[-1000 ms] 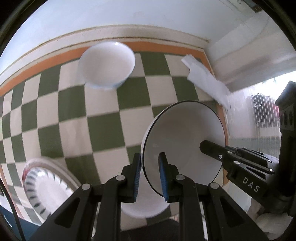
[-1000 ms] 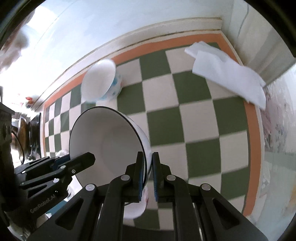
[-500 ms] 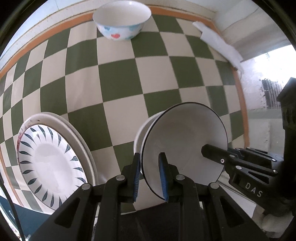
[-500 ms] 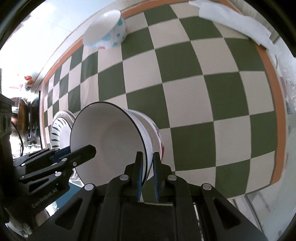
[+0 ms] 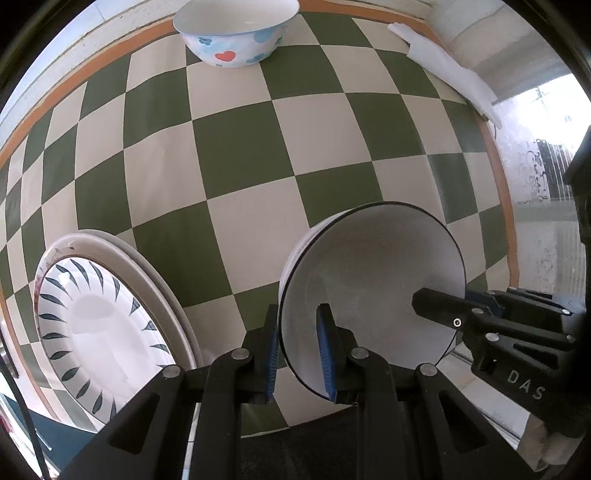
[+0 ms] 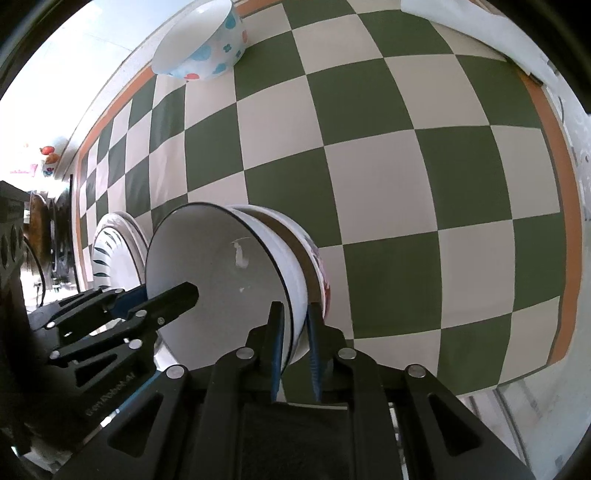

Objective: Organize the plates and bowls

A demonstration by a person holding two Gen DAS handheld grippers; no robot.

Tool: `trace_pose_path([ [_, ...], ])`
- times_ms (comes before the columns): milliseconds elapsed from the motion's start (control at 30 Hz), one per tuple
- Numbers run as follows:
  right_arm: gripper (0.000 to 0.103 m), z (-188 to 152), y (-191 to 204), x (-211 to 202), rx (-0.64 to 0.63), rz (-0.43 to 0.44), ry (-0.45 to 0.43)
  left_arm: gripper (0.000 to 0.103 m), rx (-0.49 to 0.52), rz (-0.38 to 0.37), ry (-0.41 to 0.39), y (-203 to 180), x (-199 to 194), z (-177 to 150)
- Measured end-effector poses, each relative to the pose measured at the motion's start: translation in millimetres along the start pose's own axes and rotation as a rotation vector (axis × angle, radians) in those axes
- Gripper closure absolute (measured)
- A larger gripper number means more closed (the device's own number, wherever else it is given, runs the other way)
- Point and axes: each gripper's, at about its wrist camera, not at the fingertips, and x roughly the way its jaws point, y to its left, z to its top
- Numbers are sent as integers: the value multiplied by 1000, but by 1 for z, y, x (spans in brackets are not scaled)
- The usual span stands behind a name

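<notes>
Green-and-cream checked cloth is covering the worktop [image 5: 258,155], with an orange border running along its far edge. A white bowl with a dark rim [image 5: 373,295] is being held between both grippers, tilted so that its opening is facing the cameras, and it is being nested into a second bowl [image 6: 314,258] that is sitting under it on the cloth. The left gripper [image 5: 301,349] is clamped on the rim at about 7 o'clock of the bowl in its own view. The right gripper [image 6: 295,350] is straddling the opposite rim, and its jaws are opening with the rim between them. A stack of patterned plates [image 5: 103,332] is lying at 9 o'clock of the held bowl, just beside it. A flowered bowl [image 5: 236,33] is waiting at 12 o'clock, well apart, and is judged likely to be stacked next; the left gripper is seeming the nearer.
</notes>
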Motion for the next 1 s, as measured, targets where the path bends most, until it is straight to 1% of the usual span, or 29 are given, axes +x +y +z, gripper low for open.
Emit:
trace_pose_path([
  [200, 86, -2, -2, -5, 11, -25, 15, 86, -12, -16, 3, 0, -1, 0],
  [300, 86, -3, -4, -5, 17, -2, 23, 86, -13, -20, 5, 1, -2, -1],
  [433, 86, -3, -5, -13, 17, 13, 26, 86, -33, -47, 9, 9, -7, -3],
  [500, 86, 0, -3, -25, 15, 26, 14, 86, -49, -54, -9, 13, -17, -3],
  [600, 86, 8, 1, -47, 8, 76, -23, 85, -81, -84, -44, 22, -38, 3],
  [633, 86, 12, 2, -53, 3, 80, -33, 85, -96, -86, -59, 25, -45, 7],
  [700, 83, 25, 10, -69, -19, 92, -66, 80, -147, -95, -95, 36, -61, 21],
  [733, 76, 30, 12, -73, -22, 93, -74, 79, -168, -103, -113, 42, -68, 30],
  [767, 66, 40, 16, -79, -30, 94, -86, 77, -186, -101, -126, 49, -74, 41],
  [833, 56, 58, 22, -86, -43, 103, -108, 76, -213, -98, -135, 61, -80, 60],
  [967, 55, 100, 33, -88, -64, 107, -136, 76, -290, -90, -145, 89, -85, 106],
  [1000, 55, 116, 36, -86, -63, 115, -142, 76, -308, -91, -146, 96, -85, 119],
])
